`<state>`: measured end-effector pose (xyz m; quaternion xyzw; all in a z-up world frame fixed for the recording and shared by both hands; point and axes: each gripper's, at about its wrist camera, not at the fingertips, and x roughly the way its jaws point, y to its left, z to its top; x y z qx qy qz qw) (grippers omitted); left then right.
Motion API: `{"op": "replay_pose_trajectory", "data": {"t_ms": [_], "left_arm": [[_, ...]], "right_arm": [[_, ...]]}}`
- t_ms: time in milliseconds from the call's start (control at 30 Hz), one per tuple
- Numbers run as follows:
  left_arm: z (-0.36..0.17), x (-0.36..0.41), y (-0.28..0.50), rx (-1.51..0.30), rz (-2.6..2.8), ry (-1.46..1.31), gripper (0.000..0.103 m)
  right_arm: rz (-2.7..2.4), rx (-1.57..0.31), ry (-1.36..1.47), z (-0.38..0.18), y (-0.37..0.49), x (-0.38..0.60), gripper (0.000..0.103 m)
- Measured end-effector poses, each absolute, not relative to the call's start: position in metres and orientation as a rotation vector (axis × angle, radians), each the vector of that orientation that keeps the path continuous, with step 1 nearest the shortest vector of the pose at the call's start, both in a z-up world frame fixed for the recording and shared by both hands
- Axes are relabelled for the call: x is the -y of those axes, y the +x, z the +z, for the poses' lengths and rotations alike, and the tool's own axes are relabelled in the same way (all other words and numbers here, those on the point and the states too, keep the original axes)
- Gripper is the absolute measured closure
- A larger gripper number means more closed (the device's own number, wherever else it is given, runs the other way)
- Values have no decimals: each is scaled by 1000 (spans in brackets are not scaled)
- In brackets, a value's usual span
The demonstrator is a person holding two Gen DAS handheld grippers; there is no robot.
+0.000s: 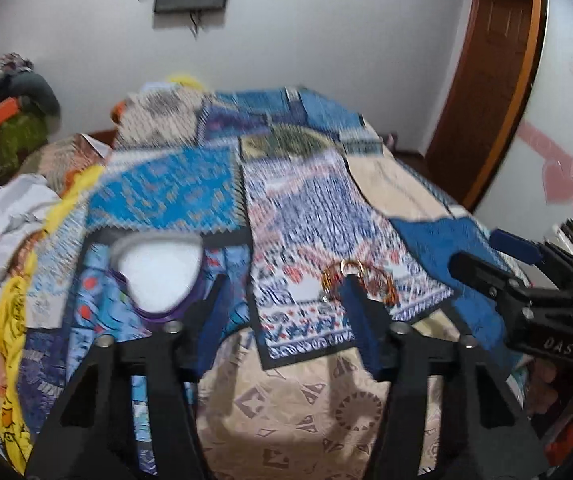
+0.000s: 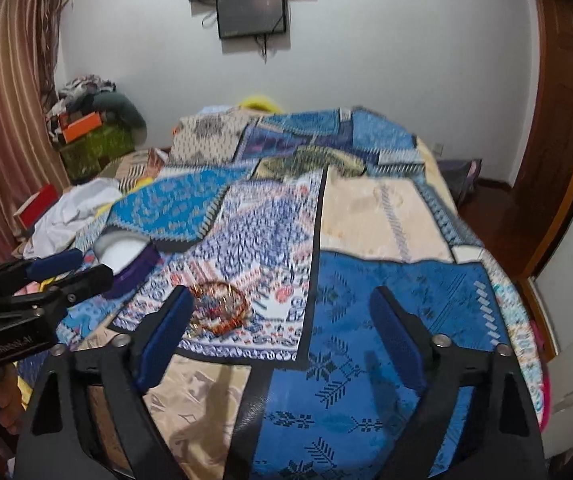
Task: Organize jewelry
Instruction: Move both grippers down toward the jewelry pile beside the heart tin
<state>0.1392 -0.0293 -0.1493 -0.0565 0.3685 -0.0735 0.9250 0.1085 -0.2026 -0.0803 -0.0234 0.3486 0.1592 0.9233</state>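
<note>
Both grippers, left (image 1: 282, 300) and right (image 2: 282, 320), hang wide open and empty over the bangles (image 2: 218, 306), likely ready to move them to the white-lined box (image 2: 124, 254).

- Both views are fairly dim, with soft, even indoor light and no visible lamp or window.
- Motion blur smears the patterned bedspread (image 1: 294, 216), worst in the left wrist view.
- The white box (image 1: 158, 268) is overexposed and shows no detail.
- Soft shadows fall on the cloth below the right gripper (image 2: 282, 320).
- Fisheye bending curves the door (image 2: 558, 120), and the corners go black.
</note>
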Motion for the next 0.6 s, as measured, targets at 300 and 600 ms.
{"op": "replay_pose_trajectory", "data": {"t_ms": [300,600], "left_arm": [[-177,39,159,-846,-218,-122,78],[-192,45,174,-874,-235,-124,84]], "right_arm": [[393,-796,-28,-102,123,202,43],[422,-820,-9,-107,130,201,45]]}}
